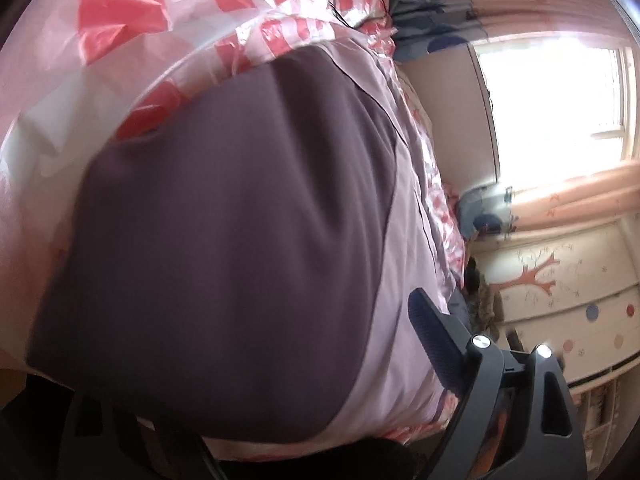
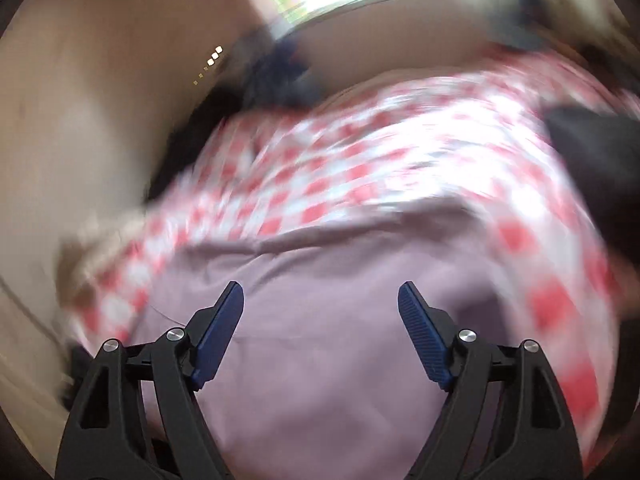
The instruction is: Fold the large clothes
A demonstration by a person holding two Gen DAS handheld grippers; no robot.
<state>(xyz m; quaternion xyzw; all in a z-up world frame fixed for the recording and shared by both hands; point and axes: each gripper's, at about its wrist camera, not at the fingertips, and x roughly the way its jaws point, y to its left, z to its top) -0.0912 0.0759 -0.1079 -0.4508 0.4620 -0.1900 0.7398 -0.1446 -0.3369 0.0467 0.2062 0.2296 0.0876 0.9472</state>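
Observation:
A large garment lies on a bed covered by a red-and-white checked sheet [image 1: 120,20]. In the left wrist view it shows a dark purple-grey panel [image 1: 224,220] and a pale lilac part [image 1: 400,280]. My left gripper [image 1: 320,300] stands open. Its right finger [image 1: 432,340] is bare beside the lilac edge, and the dark panel hides the left finger. The right wrist view is blurred. My right gripper [image 2: 320,292] hangs open over the lilac cloth [image 2: 320,360], with nothing pinched between its blue pads [image 2: 420,340]. The checked sheet [image 2: 360,160] lies beyond it.
A bright window [image 1: 552,92] with a pink curtain [image 1: 580,196] is at the right, and a cabinet with a tree drawing [image 1: 560,292] below it. Blue clothes [image 1: 432,20] and a black cable [image 1: 340,12] lie at the bed's far end. A wooden panel [image 2: 100,120] borders the bed, with a dark object [image 2: 592,152] at right.

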